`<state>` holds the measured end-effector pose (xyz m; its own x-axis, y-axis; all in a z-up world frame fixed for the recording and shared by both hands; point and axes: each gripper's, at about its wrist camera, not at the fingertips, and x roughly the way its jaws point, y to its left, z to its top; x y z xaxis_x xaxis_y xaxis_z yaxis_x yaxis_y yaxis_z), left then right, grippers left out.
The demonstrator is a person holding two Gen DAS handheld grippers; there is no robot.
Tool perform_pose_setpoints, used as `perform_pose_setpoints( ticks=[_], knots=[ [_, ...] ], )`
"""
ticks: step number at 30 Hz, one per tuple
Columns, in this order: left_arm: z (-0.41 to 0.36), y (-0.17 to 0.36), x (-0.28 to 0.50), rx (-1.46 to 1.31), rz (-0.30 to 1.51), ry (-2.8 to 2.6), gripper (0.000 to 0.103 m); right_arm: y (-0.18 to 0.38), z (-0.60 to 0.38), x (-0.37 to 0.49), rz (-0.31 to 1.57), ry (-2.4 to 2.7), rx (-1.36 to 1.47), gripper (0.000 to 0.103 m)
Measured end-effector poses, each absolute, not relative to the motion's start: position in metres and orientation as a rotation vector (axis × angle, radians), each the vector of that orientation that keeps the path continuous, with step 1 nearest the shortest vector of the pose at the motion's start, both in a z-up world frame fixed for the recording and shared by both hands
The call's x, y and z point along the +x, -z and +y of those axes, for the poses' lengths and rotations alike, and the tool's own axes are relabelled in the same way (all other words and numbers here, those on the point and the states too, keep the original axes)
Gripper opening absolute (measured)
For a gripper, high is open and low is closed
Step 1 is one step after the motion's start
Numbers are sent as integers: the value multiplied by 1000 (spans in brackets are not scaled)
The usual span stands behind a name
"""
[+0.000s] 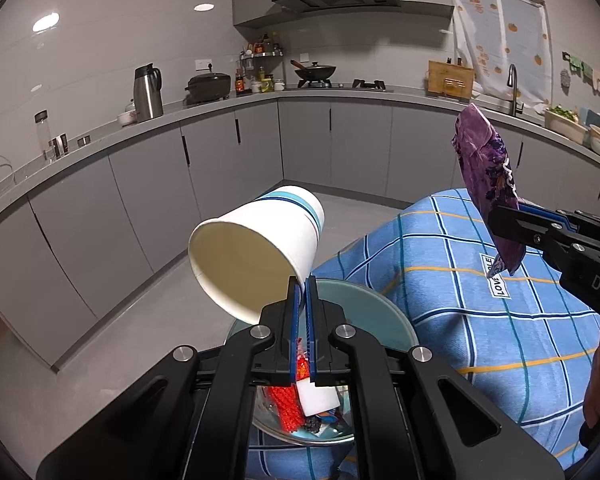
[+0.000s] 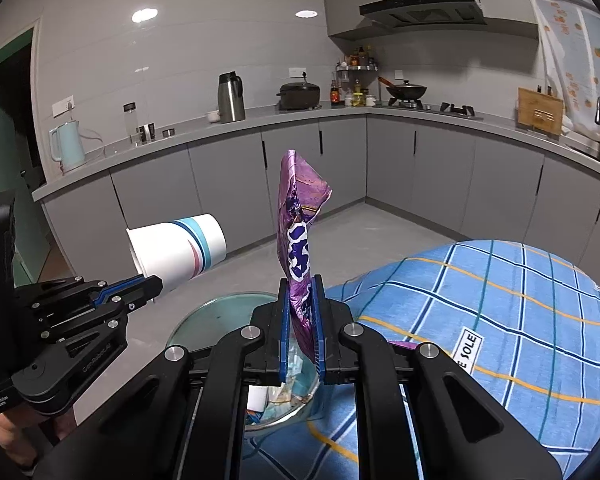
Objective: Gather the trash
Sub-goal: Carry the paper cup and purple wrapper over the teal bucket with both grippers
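My left gripper [image 1: 303, 286] is shut on the rim of a white paper cup [image 1: 256, 252] with blue bands, which hangs tilted in the air with its mouth toward the camera. In the right wrist view the same cup [image 2: 178, 250] sticks out from the left gripper [image 2: 154, 286] at the left. My right gripper [image 2: 302, 284] is shut on a crumpled purple snack wrapper [image 2: 298, 232] that stands upright between the pads. From the left wrist view the wrapper [image 1: 486, 184] rises at the right from the right gripper [image 1: 502, 224]. Below both lies a glass bowl [image 1: 332, 436] holding red netting and other scraps.
A round glass table top [image 2: 216, 316] carries the bowl [image 2: 300, 404]. A blue checked cloth [image 1: 496, 312] covers a bulky shape to the right. Grey cabinets [image 1: 228, 160] and a counter with a kettle, pots and a stove ring the room. Grey floor [image 2: 364, 236] lies beyond.
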<state>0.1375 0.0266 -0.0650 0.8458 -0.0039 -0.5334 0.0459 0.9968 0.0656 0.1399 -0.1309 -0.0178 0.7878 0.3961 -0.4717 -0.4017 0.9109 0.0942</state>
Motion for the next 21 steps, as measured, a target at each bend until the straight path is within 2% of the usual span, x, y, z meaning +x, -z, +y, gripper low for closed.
perform_pose_setpoints(
  ticks=[21],
  knots=[
    [63, 70, 145, 31, 573, -68, 4, 22, -85, 158, 523, -509, -34, 11]
  ],
)
